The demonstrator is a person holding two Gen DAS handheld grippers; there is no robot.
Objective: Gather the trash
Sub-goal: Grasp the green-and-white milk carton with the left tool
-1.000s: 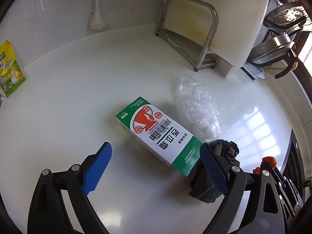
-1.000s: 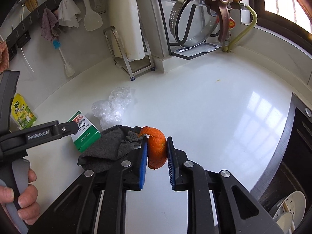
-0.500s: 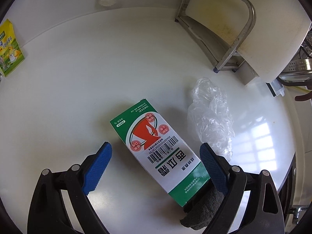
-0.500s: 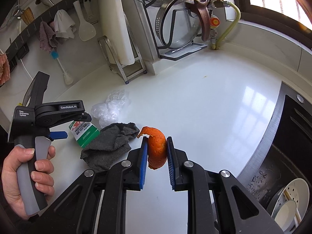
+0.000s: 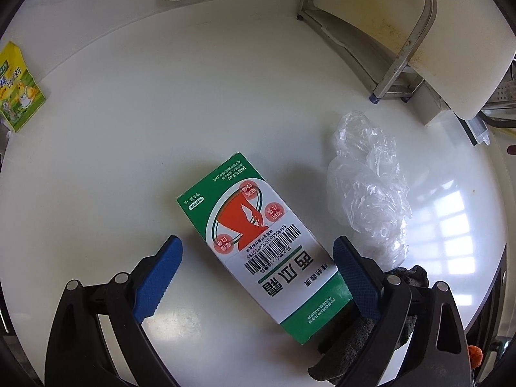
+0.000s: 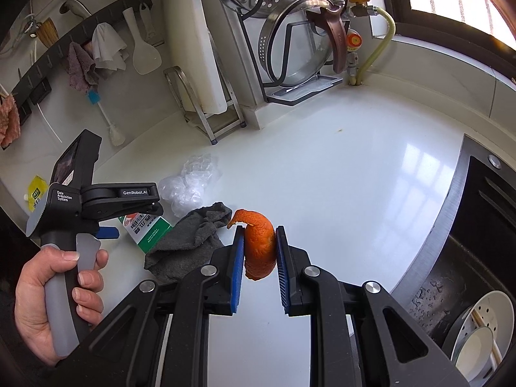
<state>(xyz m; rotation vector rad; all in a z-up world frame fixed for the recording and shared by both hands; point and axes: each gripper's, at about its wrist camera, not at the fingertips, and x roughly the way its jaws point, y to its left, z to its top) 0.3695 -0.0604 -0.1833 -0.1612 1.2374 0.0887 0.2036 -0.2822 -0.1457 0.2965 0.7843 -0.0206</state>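
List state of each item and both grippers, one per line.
left gripper: open, jaws either side of the box
right gripper: shut on the orange peel
orange peel: held off the counter
box: closed, lying flat on the counter
plastic bag: crumpled, on the counter beside the box
grey cloth: bunched, on the counter
yellow packet: propped against the wall
cutting board: upright in its rack
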